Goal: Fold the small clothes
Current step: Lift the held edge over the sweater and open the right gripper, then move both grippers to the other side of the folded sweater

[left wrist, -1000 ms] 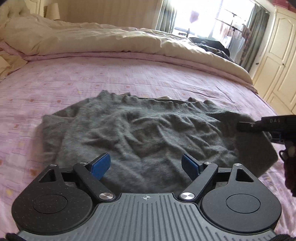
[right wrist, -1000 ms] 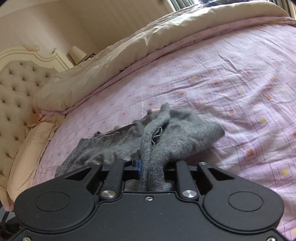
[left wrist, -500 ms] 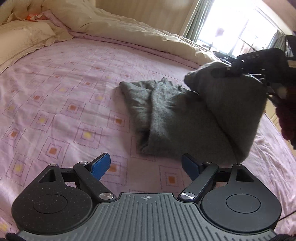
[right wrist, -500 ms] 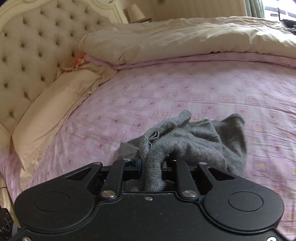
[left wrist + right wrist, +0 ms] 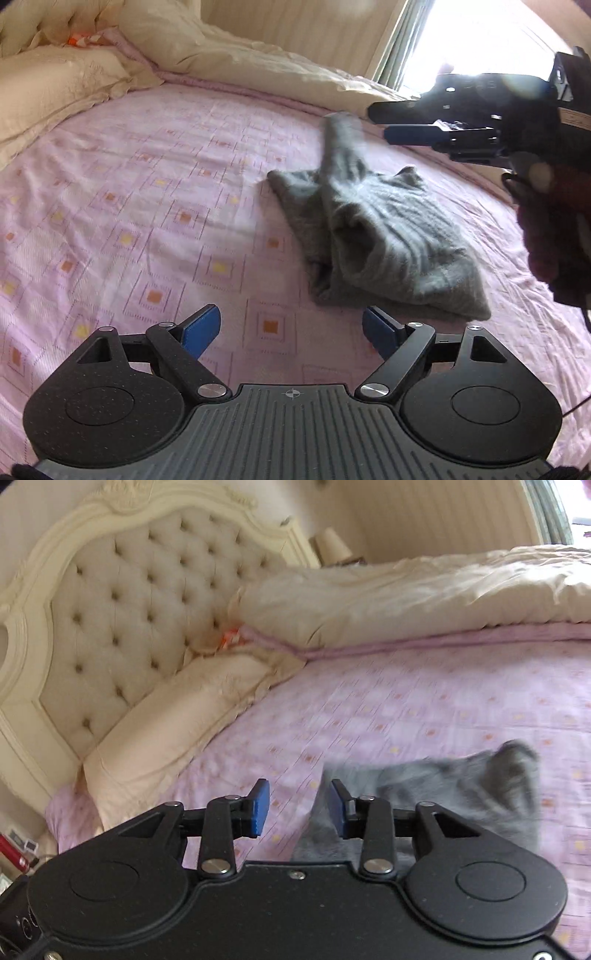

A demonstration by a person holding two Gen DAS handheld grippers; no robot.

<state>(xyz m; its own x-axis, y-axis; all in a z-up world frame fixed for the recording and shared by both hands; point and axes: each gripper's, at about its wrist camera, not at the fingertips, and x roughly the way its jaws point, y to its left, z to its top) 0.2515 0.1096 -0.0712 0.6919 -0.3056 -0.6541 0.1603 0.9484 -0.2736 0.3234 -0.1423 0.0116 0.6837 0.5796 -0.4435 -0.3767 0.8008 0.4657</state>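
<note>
- Pink patterned bed sheet (image 5: 155, 206) covers the bed and serves as the work surface; the grey sweater (image 5: 388, 243) lies on it, toward the window side.
- Judging from its shape, the sweater is doubled over into a rough long bundle, but one end (image 5: 341, 140) sticks up blurred, so the fold does not look finished; flattening and at least one more fold seem to be left.
- Right gripper (image 5: 297, 808) has its jaws apart with nothing between them, above the sweater's raised end.
- Left gripper (image 5: 291, 328) is wide open and empty, low over the sheet just in front of the sweater, not touching it.
- I see no basket, box or other container.
- Farther away are a cream pillow (image 5: 173, 720), a cream duvet (image 5: 424, 594) and a tufted headboard (image 5: 125, 590).
</note>
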